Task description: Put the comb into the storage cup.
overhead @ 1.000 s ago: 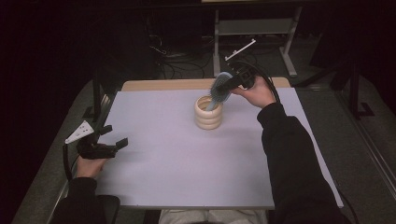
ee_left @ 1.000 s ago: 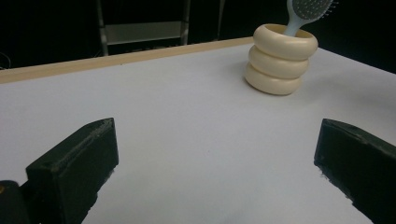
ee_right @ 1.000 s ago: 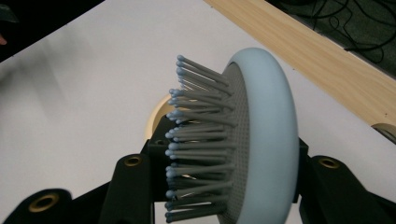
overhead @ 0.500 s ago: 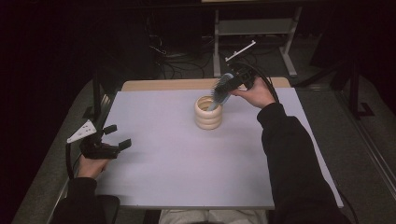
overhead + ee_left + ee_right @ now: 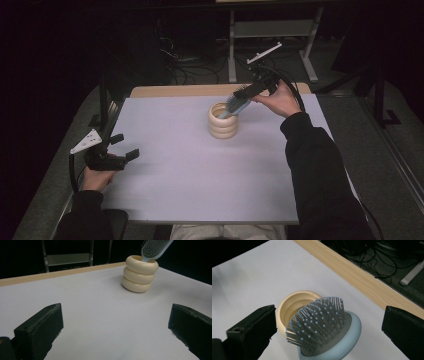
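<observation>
Right gripper (image 5: 239,99) has just been opening its jaws; they now stand wide in the right gripper view, with the light-blue hairbrush (image 5: 329,332) between them but no pad touching it. The brush leans handle-down in the cream ribbed holder (image 5: 223,121), bristle head (image 5: 154,248) sticking out over the rim. A second ago the brush was clamped just above the cup. Judgement: the drop-in looks done and the brush is released; the right hand only needs to back away without knocking the head. Left gripper (image 5: 121,152) idles released and empty near the left edge of the white mat (image 5: 200,185).
</observation>
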The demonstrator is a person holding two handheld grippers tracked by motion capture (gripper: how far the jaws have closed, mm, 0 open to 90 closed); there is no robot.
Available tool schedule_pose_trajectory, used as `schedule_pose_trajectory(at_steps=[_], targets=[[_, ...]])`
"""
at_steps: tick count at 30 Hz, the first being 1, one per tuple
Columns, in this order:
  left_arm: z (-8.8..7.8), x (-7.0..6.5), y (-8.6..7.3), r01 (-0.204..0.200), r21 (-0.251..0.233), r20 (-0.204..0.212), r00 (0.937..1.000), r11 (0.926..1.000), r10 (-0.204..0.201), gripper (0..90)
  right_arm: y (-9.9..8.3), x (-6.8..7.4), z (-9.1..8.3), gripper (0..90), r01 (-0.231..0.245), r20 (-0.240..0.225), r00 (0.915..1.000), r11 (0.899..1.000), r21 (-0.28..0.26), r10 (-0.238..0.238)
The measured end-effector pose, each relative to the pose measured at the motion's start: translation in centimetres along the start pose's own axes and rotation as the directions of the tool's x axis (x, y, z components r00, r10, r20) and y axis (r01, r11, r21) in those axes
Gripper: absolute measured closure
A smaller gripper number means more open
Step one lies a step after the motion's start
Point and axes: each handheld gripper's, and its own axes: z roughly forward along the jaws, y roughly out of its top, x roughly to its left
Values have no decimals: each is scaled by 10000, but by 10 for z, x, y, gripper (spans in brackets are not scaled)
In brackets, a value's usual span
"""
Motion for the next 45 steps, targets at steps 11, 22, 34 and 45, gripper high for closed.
schedule_pose_trajectory(at_steps=[11,22,34,45], targets=[[-1,0,-1,46,-35,95,9999,10000,-46,0,-12,-7,-12,0,-123,-4,9999,9984,-544,123],[-2,0,-2,97,-14,48,9999,10000,-97,0,-27,-11,-23,0,-209,-235,9995,9964,-827,190],[0,1,-5,238,132,70,9997,9996,-239,0,-46,-18,-36,0,-468,-295,9986,9916,-1208,435],[-1,1,-4,304,-22,10,9995,9995,-304,0,-60,-19,-51,0,-511,-407,9982,9853,-1630,451]])
